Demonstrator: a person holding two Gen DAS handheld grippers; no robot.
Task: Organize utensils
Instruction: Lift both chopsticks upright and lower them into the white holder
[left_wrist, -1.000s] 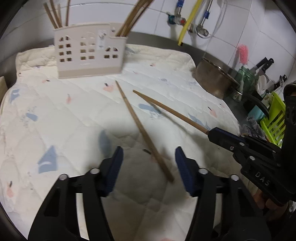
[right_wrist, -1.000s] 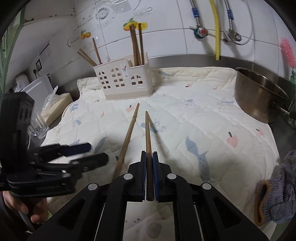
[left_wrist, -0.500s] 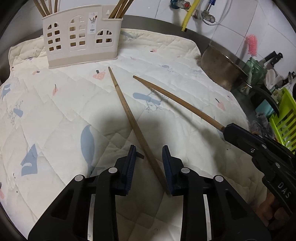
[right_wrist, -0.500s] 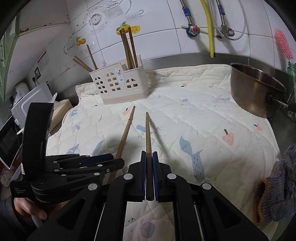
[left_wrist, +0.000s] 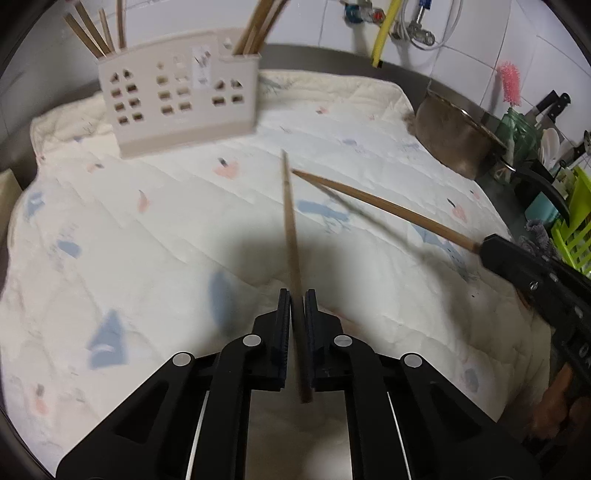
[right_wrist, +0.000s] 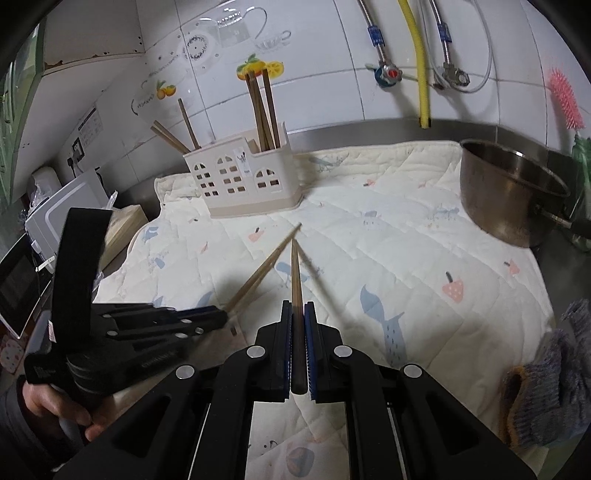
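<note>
My left gripper (left_wrist: 297, 295) has its jaws closing, and the pads press on the thick end of a wooden chopstick (left_wrist: 290, 214) that points toward the beige utensil holder (left_wrist: 181, 96). The chopstick is lifted off the quilted mat (left_wrist: 110, 221). My right gripper (right_wrist: 297, 306) is shut on a second chopstick (right_wrist: 295, 273), also raised and aimed at the holder (right_wrist: 243, 181). Both compartments of the holder contain upright chopsticks. In the right wrist view, the left gripper (right_wrist: 221, 315) and its chopstick (right_wrist: 266, 264) are at the left. The right gripper (left_wrist: 487, 247) shows at the right in the left wrist view.
A steel pot (right_wrist: 513, 192) stands at the mat's right edge. A knitted cloth (right_wrist: 546, 380) lies at the near right, and a green rack (left_wrist: 576, 221) sits beyond it. White appliances (right_wrist: 55, 206) stand left of the mat. Pipes and a yellow hose (right_wrist: 423, 66) hang on the tiled wall.
The left gripper's jaws have closed from wide apart onto the chopstick that lay on the mat, and it now points straight ahead, lifted. The right gripper keeps its chopstick, a little higher.
</note>
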